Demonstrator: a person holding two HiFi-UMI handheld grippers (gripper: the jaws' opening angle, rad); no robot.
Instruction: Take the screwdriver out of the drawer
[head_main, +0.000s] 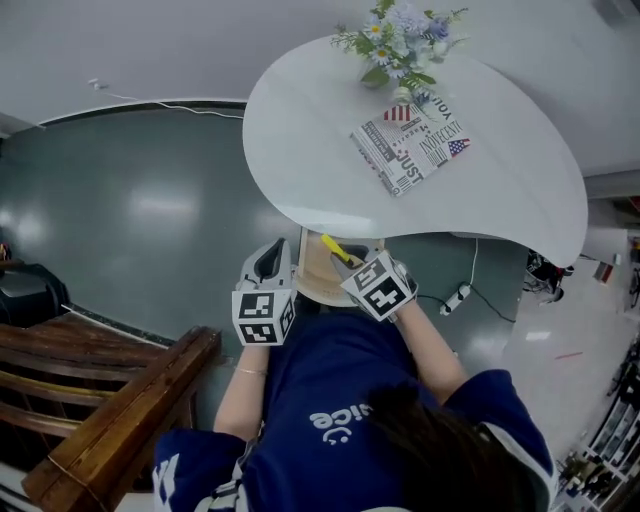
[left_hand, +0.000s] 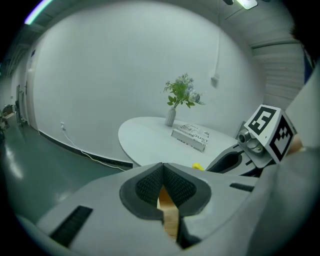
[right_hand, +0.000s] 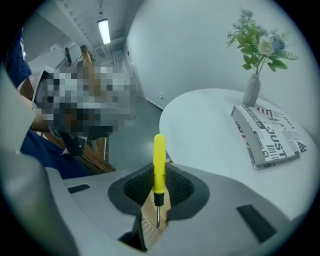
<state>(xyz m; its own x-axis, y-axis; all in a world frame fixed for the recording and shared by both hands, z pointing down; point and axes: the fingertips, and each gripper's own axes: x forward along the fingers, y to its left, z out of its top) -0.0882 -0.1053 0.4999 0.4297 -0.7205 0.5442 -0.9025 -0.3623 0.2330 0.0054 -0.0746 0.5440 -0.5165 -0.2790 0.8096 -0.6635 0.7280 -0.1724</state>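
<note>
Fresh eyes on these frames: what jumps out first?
The yellow screwdriver grabs the eye first. It is clamped in the right gripper with its handle sticking out past the pads, over the open wooden drawer at the table's near edge. Next comes the white rounded table, which carries a vase of flowers and a newsprint-patterned box towards its far side.

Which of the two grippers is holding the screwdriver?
The right gripper: the yellow-handled screwdriver is clamped between its jaws. The left gripper has its jaws shut with nothing between them.
</note>
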